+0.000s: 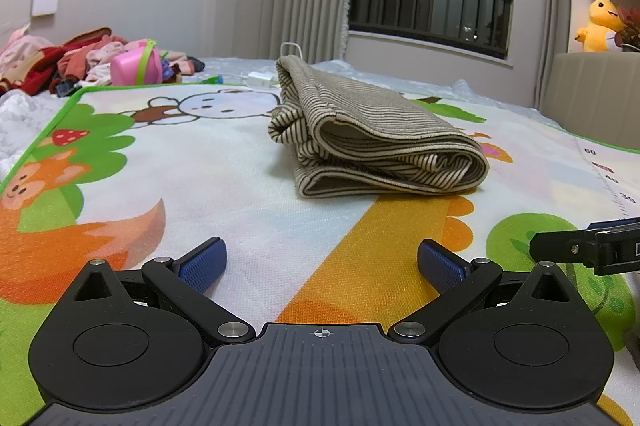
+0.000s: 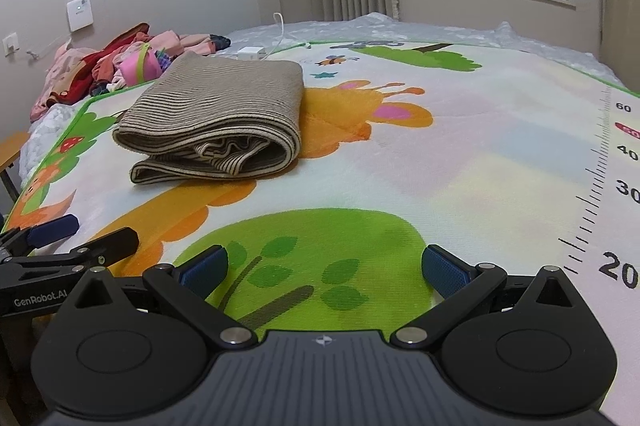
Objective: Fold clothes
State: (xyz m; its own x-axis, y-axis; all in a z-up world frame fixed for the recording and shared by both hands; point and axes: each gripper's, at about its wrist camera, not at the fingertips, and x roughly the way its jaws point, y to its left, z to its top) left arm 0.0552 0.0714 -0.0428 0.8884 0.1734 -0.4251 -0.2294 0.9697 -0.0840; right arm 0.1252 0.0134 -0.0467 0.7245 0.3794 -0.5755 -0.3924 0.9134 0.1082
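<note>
Far left, against the wall: heap of unfolded clothes (image 1: 60, 60) with a pink container (image 1: 136, 62) on the bed edge, beside the cartoon play mat (image 1: 240, 194); centre of mat: folded striped garment (image 1: 372, 134), beige with dark stripes, lying flat in several layers, well apart from both tools. Left gripper (image 1: 322, 262): jaws spread wide, blue pads (image 1: 204, 260) empty, low over the mat; right gripper (image 2: 324, 264): jaws likewise spread wide and empty, just beside the left one, over a green tree print
</note>
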